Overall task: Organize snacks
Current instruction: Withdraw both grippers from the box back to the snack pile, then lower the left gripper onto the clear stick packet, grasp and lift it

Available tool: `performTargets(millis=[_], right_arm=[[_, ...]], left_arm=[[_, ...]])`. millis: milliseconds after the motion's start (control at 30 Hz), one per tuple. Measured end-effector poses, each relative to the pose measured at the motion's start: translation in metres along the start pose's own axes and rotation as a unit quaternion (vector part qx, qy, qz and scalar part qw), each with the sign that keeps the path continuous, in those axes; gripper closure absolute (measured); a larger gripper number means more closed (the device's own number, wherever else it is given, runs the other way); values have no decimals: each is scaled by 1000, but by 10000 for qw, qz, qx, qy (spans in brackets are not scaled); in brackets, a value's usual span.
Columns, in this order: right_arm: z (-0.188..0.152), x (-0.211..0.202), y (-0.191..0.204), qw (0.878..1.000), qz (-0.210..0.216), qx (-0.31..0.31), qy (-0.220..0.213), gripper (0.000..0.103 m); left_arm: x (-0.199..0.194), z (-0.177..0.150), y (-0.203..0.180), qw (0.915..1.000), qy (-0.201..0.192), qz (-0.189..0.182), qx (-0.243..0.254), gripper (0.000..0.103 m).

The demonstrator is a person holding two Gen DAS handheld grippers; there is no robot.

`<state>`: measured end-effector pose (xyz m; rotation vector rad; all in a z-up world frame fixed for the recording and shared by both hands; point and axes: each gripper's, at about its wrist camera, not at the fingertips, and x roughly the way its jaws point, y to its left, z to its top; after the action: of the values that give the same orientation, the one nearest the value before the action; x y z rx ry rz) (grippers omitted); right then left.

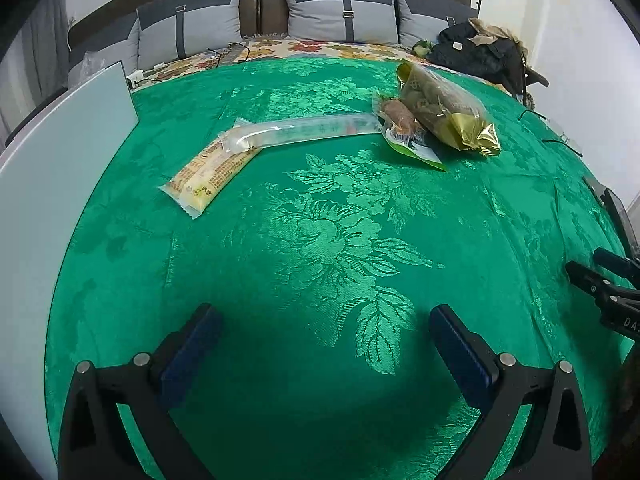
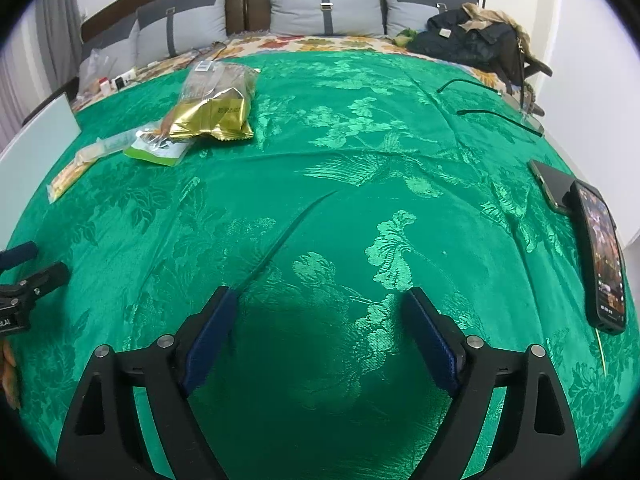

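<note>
Both grippers, left gripper (image 1: 324,324) and right gripper (image 2: 320,308), are hovering released, empty; long snack packet (image 1: 280,136) is lying crosswise ahead, nearer the left.

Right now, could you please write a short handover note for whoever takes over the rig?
Left hand-held gripper: open, empty, over bare green cloth.
Right hand-held gripper: open, empty, also over the cloth.
Snacks lie together on the bed's far side: long yellow packet, clear tube packet across it, green-edged pouch, gold bag leaning on the pouch.
Done: cannot tell.
Left: sort the snacks. Mind the two phones on the right.
</note>
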<state>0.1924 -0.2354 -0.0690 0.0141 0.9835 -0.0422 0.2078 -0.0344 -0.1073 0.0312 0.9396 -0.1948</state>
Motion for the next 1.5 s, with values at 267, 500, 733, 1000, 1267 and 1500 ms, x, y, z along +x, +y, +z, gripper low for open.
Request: performTargets(millis=[267,500,733,1000,1267,1500], right_arm=[[1,2,0,10000,4,12,9,13],[1,1,0,10000,4,10,9,13],[1,2,1,10000,5,10,9,13],[1,2,1,10000,6,10,9,13],[1,2,1,10000,9,10,8,12],[1,2,1,10000,9,9,9,12]], left_arm=[[-1,0,1,10000,-2,1,1,0],[-1,-1,1,10000,9,34,22,0],[2,-1,-4,9998,71,168,125,0],[12,26,-2,9938,843,14,730,0],[19,113,-8,9788,546,487,1913,0],[86,149,-19,9610,1073,782,2428,10]])
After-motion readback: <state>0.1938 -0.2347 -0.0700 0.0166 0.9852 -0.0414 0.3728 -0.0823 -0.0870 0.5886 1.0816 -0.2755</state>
